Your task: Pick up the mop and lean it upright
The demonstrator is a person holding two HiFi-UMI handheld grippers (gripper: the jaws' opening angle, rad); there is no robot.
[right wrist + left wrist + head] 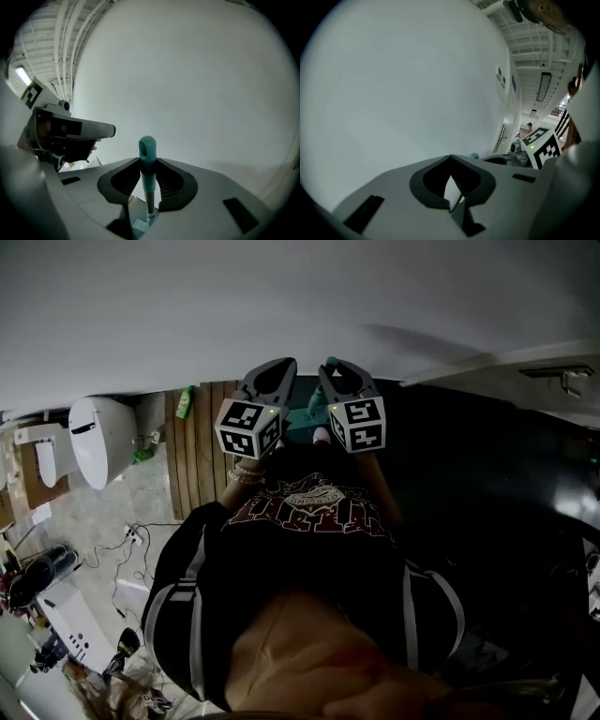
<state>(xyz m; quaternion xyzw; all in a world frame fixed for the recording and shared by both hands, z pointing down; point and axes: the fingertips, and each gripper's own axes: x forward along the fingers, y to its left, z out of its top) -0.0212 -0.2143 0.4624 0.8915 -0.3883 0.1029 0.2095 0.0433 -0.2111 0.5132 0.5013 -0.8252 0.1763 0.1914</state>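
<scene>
you hold the mop with the long thin pole and the teal plastic grip [147, 151] in the right gripper [149, 163]. its jaws are clamped on the grip just under the rounded end with the hanging hole. the left gripper [451, 161] has its jaws closed together on nothing and stands just beside, on the left.

the mop is standing nearly upright. its top end is near the plain white wall [201, 79], but i cannot tell if it touches the wall. far below, at the foot of the pole, a small pale flat part [137, 225] shows, probably the mop head.

what can go wrong, in my judgement:
- if you let go before the top end rests on the wall, the mop can tip over and fall.
- the wall looks smooth, so the round end can slide sideways along it.
- if the pole stands too straight, a small push from the opening jaws can throw it back toward you.
- if it leans too much, the foot can slip away on the floor.
</scene>
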